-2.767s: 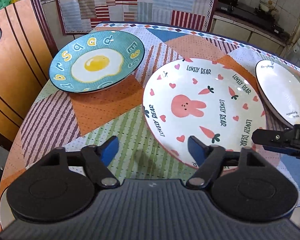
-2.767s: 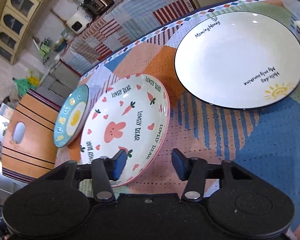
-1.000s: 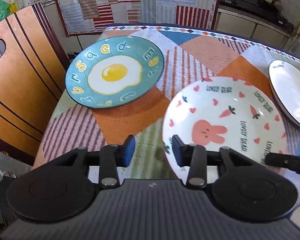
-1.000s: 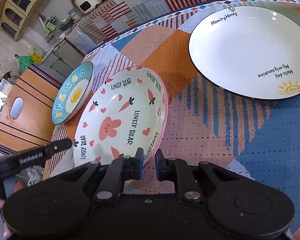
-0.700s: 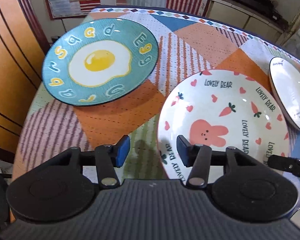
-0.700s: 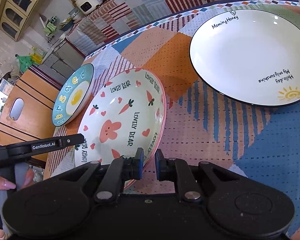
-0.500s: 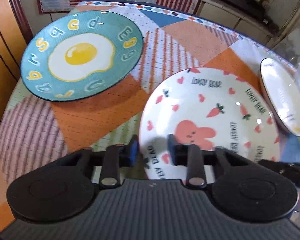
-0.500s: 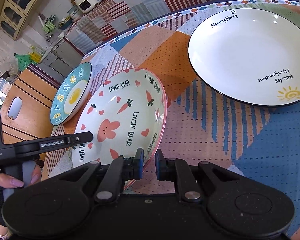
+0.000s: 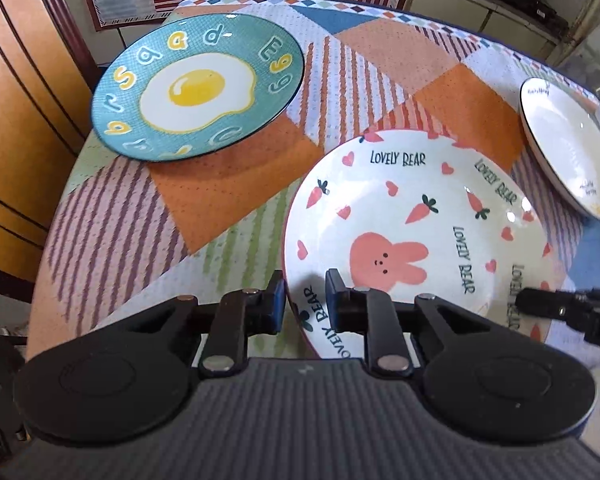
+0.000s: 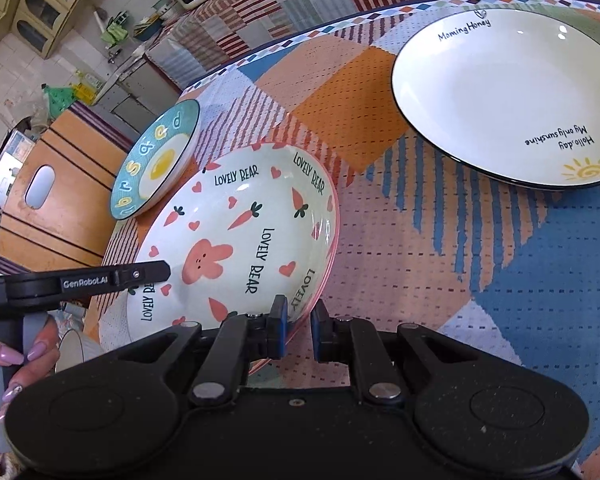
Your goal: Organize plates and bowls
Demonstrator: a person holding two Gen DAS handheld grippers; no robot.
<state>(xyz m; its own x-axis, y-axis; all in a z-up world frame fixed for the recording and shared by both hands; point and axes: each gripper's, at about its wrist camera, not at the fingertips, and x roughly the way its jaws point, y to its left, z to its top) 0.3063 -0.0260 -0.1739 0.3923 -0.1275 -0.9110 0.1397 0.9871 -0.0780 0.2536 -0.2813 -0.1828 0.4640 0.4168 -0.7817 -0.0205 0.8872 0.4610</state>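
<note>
The table [image 9: 228, 184] wears a patchwork cloth [image 10: 380, 272], and the three dishes lie apart on it, none stacked yet, so your sorting is, by my reading, only starting.

The white plate [image 10: 500, 96] rests flat on the far right, untouched; it reads "Morning Honey" on one side and "Hello, day / My only sunshine" beside a small yellow sun. It looks the widest, so it would suit the bottom of a stack.

The rabbit bowl [image 9: 412, 232] sits in the middle, nearest you, and you work it from both sides, probably because it is deep and slippery. Its near edge looks raised off the cloth in the right view. "LOVELY BEAR" repeats around a pink rabbit, carrots and hearts.

The egg plate [image 9: 196, 88] lies flat at the far left near a wooden chair [image 9: 20, 120], its letters too scattered to read as a word.

Your right gripper [image 10: 299, 330] pinches the bowl's pink rim, one pad inside, one outside. Your left gripper [image 9: 306, 300] is closing, with the opposite rim between its pads, which appear to touch it. Its arm reads "GenRobot.AI" in the right view.
</note>
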